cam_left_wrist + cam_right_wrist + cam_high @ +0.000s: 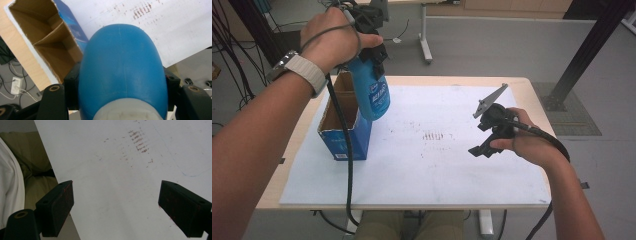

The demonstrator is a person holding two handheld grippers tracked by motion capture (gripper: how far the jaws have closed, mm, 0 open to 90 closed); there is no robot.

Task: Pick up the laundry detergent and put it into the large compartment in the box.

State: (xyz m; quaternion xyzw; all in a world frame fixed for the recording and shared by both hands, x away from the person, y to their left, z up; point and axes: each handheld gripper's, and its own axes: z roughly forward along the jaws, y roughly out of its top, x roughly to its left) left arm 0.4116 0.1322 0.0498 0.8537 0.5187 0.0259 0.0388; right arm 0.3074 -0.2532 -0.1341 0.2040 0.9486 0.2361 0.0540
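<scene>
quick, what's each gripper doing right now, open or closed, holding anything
Left gripper: closed on the blue bottle, held above the open cardboard box.
Right gripper: open, holding nothing, over the white board.

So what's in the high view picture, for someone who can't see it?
The left gripper holds a blue bottle up in the air, just above and beside an open blue cardboard box at the left of a white table. The right gripper rests low over the table at the right, holding nothing. Both forearms reach in from the bottom.
</scene>
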